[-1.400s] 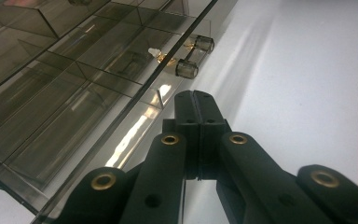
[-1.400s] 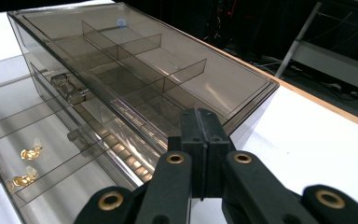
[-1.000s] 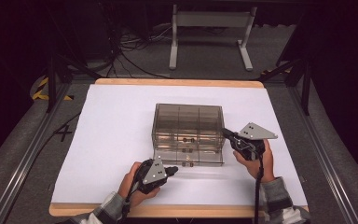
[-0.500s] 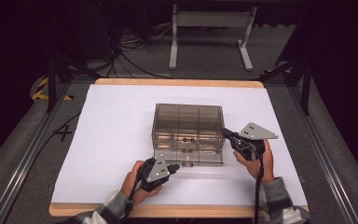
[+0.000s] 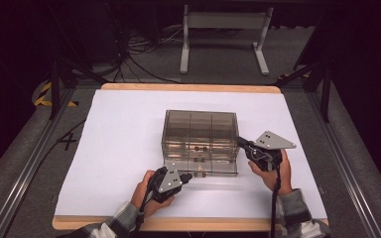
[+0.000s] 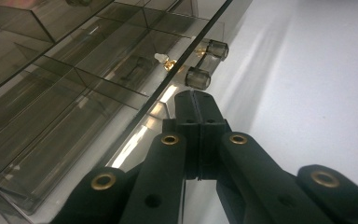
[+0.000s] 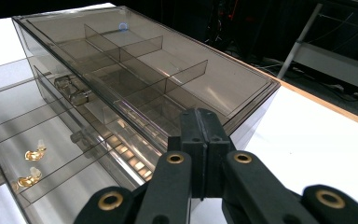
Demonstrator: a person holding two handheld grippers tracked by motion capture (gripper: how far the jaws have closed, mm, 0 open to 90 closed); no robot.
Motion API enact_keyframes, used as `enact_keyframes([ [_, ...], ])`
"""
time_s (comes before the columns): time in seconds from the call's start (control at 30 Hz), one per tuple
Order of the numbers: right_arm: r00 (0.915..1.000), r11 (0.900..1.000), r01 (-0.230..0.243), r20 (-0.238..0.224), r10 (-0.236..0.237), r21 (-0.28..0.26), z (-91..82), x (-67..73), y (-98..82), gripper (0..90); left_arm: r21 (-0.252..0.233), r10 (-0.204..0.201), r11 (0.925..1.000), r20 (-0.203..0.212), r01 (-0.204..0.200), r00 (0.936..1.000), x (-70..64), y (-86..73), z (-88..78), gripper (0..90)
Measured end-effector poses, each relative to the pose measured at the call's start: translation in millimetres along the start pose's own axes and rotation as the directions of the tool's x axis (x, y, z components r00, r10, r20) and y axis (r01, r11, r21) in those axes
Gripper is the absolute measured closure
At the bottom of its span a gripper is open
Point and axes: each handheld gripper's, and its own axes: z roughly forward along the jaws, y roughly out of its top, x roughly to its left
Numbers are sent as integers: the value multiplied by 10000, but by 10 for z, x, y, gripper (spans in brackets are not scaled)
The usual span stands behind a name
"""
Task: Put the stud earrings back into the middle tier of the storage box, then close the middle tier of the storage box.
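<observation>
Nearest the table's front edge: left gripper, held in the left hand, jaws pressed together with nothing between them, tips just short of the lowest drawer's front. Seen along its own jaws in the left gripper view: closed tips just below two small smoky knobs on that drawer front, apart from them by a narrow gap; whether touching cannot be told.

A little farther and to the right: right gripper, held in the right hand, grey three-cornered plate on top, jaws likewise together and empty, tips at the right front corner of the organiser. In the right gripper view: closed tips up against the edge of the lid near that corner.

Between the two grippers, at the middle of the white table top: smoky transparent drawer organiser, upright, lid divided into compartments. Lowest drawer pulled out toward the person. Inside an open drawer, seen in the right gripper view: two small gold pieces lying side by side near its knob end.

Beyond the table's far edge: grey metal stand on a dark floor, black cables lying to its left.
</observation>
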Motion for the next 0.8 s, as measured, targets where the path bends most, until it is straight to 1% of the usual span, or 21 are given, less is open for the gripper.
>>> enact_keyframes([
  [0.3,10000,10000,-27,32,27,12,-3,6,0,900,-27,25,10000,-70,-26,10000,-11,-2,-4,899],
  [0.37,10000,10000,-10,21,10,50,-5,5,1,900,-21,47,10000,-31,-47,10000,-4,4,-1,899],
  [0.5,10000,10000,9,54,-9,-3,-3,8,-3,900,-94,-58,9999,-72,57,10000,10,16,16,898],
  [0.57,10000,10000,-17,50,17,-24,-3,9,-5,900,-98,-29,9999,-94,28,10000,-6,25,31,899],
  [0.6,10000,10000,-49,23,49,-41,-4,8,-8,900,-71,81,9999,-162,-82,9998,-11,32,29,899],
  [0.67,10000,10000,-48,28,48,-60,-5,10,-12,900,-151,29,9999,-185,-32,9998,-18,43,29,899],
  [0.8,10000,9999,-68,39,69,-113,-6,13,-19,900,-171,75,9998,-191,-78,9998,-21,58,32,899],
])
